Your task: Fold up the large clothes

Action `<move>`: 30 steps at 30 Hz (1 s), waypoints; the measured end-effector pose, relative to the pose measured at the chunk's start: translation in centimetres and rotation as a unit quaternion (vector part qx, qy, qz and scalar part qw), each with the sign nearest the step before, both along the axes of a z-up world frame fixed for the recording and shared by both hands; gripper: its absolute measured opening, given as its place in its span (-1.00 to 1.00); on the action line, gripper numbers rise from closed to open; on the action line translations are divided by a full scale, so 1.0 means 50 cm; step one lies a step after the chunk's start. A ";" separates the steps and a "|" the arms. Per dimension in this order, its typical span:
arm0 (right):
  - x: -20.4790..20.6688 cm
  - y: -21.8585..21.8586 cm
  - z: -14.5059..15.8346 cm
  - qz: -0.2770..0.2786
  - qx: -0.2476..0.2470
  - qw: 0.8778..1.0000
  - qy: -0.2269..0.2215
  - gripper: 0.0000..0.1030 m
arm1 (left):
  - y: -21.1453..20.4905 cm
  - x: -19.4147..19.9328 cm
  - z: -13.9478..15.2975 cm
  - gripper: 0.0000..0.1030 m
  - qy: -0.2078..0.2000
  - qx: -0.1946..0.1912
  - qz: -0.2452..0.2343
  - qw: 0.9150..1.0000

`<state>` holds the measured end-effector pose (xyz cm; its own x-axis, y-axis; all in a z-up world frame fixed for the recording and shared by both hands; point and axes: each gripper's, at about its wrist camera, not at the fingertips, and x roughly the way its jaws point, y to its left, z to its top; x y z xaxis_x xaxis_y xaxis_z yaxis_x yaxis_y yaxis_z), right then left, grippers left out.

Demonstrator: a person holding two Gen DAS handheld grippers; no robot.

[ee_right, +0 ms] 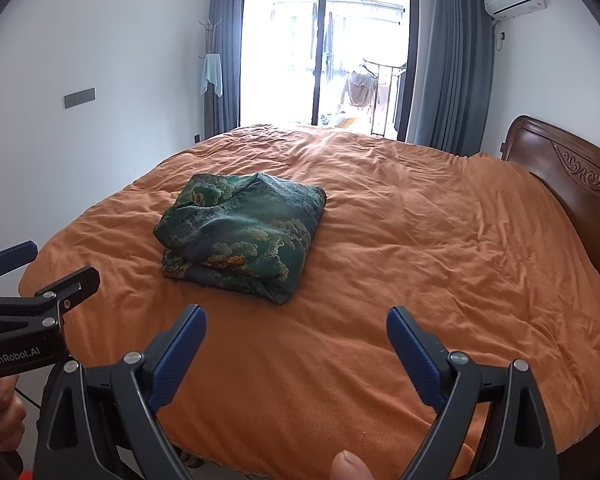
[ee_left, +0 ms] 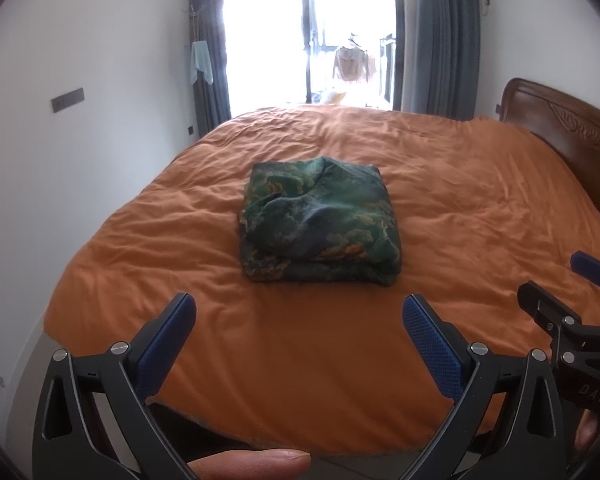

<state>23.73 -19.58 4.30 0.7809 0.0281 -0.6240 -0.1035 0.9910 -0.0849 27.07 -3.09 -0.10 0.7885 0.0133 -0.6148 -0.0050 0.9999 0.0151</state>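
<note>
A green patterned garment (ee_left: 318,222) lies folded into a compact square bundle in the middle of the orange bed cover (ee_left: 260,360); the right wrist view has the garment (ee_right: 244,236) left of centre on the bed cover (ee_right: 420,260). My left gripper (ee_left: 298,312) hangs open over the near edge of the bed, well short of the bundle, nothing between its blue pads. My right gripper (ee_right: 296,324) is also open and empty, pulled back from the bundle. Each gripper appears in the other's view: the right gripper (ee_left: 556,280) at the right edge, the left gripper (ee_right: 56,260) at the left edge.
A carved wooden headboard (ee_right: 572,184) bounds the bed on the right. A white wall (ee_left: 80,160) runs close along the bed's left side. Beyond the bed stands a bright glass door (ee_right: 328,56) with grey curtains. A fingertip (ee_left: 256,464) shows at the bottom.
</note>
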 end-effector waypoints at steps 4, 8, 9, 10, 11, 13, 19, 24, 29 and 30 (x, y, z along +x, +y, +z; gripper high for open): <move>0.000 0.002 -0.001 -0.001 -0.005 1.000 0.001 0.81 | 0.006 0.002 -0.002 0.99 0.003 -0.001 0.003 1.000; 0.000 0.006 -0.004 -0.001 -0.008 1.000 0.006 0.81 | 0.008 0.000 -0.005 0.99 0.007 0.000 0.005 1.000; -0.001 0.006 -0.005 -0.001 -0.008 1.000 0.008 0.81 | 0.009 -0.002 -0.005 0.99 0.007 0.000 0.005 1.000; -0.001 0.007 -0.006 -0.001 -0.009 1.000 0.010 0.81 | 0.008 -0.003 -0.004 0.99 0.006 0.000 0.006 1.000; -0.001 0.007 -0.006 -0.001 -0.010 1.000 0.011 0.81 | 0.009 -0.004 -0.003 0.99 0.006 0.000 0.006 1.000; -0.001 0.007 -0.005 -0.001 -0.011 1.000 0.012 0.81 | 0.008 -0.004 -0.004 0.99 0.007 0.000 0.006 1.000; 0.000 0.007 -0.007 0.000 -0.012 1.000 0.014 0.81 | 0.009 -0.005 -0.001 0.99 0.009 0.000 0.004 1.000; -0.002 0.008 -0.004 0.000 -0.009 1.000 0.020 0.81 | 0.006 -0.004 -0.003 0.99 0.008 0.001 0.005 1.000; -0.003 0.008 -0.004 -0.001 -0.010 1.000 0.019 0.81 | 0.005 -0.006 -0.002 0.99 0.010 0.002 0.004 1.000; -0.002 0.008 -0.004 -0.001 -0.010 1.000 0.018 0.81 | 0.005 -0.007 -0.002 0.99 0.010 0.001 0.004 1.000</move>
<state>23.61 -19.16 4.10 0.7574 0.0131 -0.6528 -0.1046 0.9893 -0.1014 26.74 -2.85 -0.18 0.7755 0.0198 -0.6310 -0.0120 0.9998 0.0166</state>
